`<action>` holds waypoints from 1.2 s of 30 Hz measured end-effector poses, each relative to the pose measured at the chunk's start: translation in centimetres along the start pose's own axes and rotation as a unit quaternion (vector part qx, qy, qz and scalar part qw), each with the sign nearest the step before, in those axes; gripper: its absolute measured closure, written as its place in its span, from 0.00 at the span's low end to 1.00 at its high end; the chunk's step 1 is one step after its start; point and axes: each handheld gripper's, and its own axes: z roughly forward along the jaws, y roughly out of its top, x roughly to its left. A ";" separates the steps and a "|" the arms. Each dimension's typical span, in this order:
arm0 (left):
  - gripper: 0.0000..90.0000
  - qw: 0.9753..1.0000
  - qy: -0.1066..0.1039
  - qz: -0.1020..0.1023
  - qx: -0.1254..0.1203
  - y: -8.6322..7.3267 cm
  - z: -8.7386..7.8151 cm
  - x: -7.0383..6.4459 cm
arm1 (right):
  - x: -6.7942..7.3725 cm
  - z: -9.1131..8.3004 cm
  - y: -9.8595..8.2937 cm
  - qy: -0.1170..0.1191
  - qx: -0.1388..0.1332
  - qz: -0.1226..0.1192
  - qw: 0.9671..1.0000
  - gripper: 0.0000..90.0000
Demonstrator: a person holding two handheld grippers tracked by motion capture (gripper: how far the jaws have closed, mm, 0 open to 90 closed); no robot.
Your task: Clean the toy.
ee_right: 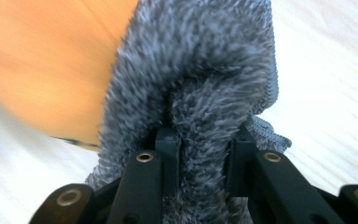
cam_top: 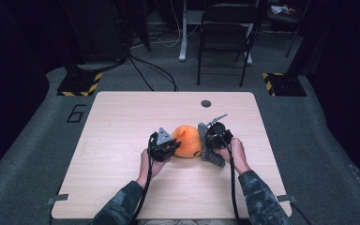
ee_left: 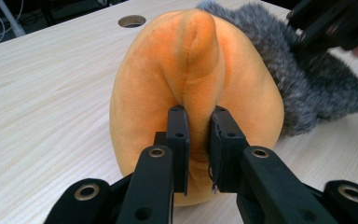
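Observation:
An orange plush toy (cam_top: 187,140) lies at the middle of the light wooden table (cam_top: 122,122), with a grey furry cloth (cam_top: 213,154) against its right side. My left gripper (cam_top: 165,146) is at the toy's left and is shut on a raised fold of the orange plush toy (ee_left: 196,93); the fold is pinched between the jaws. My right gripper (cam_top: 215,136) is shut on a bunched ridge of the grey furry cloth (ee_right: 200,93). In the right gripper view the orange plush toy (ee_right: 42,60) fills the upper left, blurred.
A round cable hole (cam_top: 206,103) sits near the table's far edge. A black folding chair (cam_top: 225,33) and floor cables stand beyond the table. Bare table lies to the left and in front of the hands.

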 end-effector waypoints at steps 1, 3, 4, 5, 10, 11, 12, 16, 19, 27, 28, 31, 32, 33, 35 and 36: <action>0.89 1.000 0.000 -0.001 0.000 0.0 0.0 0.0 | -0.1 0.5 -0.2 -0.004 0.010 -0.003 1.000 0.80; 0.88 1.000 0.001 0.000 -0.001 0.0 0.0 0.1 | -0.3 1.6 -0.5 -0.006 0.023 -0.003 1.000 0.80; 0.88 1.000 0.000 -0.001 -0.001 0.0 -0.1 0.1 | -0.5 1.9 -0.7 -0.004 0.028 0.000 1.000 0.80; 0.88 1.000 0.000 -0.003 -0.003 -0.1 0.0 0.1 | -0.5 2.2 -0.7 -0.002 0.030 0.005 1.000 0.80; 0.88 1.000 0.000 -0.003 -0.003 -0.1 -0.1 0.1 | -0.7 2.2 -0.8 -0.001 0.030 0.000 1.000 0.80; 0.88 1.000 0.000 -0.003 -0.003 -0.1 -0.1 0.1 | -0.7 2.2 -0.8 -0.001 0.030 0.002 1.000 0.80; 0.88 1.000 0.001 -0.002 -0.003 -0.1 -0.1 0.1 | -0.7 2.0 -0.7 -0.003 0.030 0.001 1.000 0.80; 0.88 1.000 0.002 -0.006 -0.004 -0.2 -0.1 0.3 | -0.8 0.7 -0.4 -0.010 0.011 -0.002 1.000 0.80; 0.87 1.000 0.001 -0.005 -0.005 -0.2 -0.1 0.3 | -0.9 -1.4 0.4 -0.009 -0.028 0.001 1.000 0.80; 0.86 1.000 0.001 -0.002 -0.006 -0.2 -0.1 0.1 | 2.6 -5.4 2.0 0.020 -0.119 -0.040 0.992 0.80; 0.85 1.000 0.000 -0.003 -0.008 -0.2 -0.1 0.1 | 3.1 -5.1 2.1 0.018 -0.115 -0.048 0.992 0.80; 0.82 1.000 -0.009 0.001 -0.005 -0.3 -0.1 0.1 | 3.8 -3.3 2.0 0.002 -0.098 -0.068 0.993 0.81; 0.81 1.000 -0.008 -0.001 -0.011 -0.3 0.0 0.1 | 3.7 -2.8 1.8 0.005 -0.101 -0.059 0.993 0.82; 0.80 1.000 -0.014 -0.001 -0.011 -0.3 0.0 0.2 | 3.5 -2.6 1.8 0.007 -0.100 -0.060 0.993 0.82; 0.76 1.000 -0.013 0.001 -0.015 -0.2 -0.1 0.3 | 3.2 -2.4 1.6 0.010 -0.100 -0.052 0.994 0.82; 0.73 1.000 -0.018 -0.001 -0.016 -0.2 -0.1 0.4 | 3.1 -2.4 1.5 0.014 -0.099 -0.047 0.994 0.82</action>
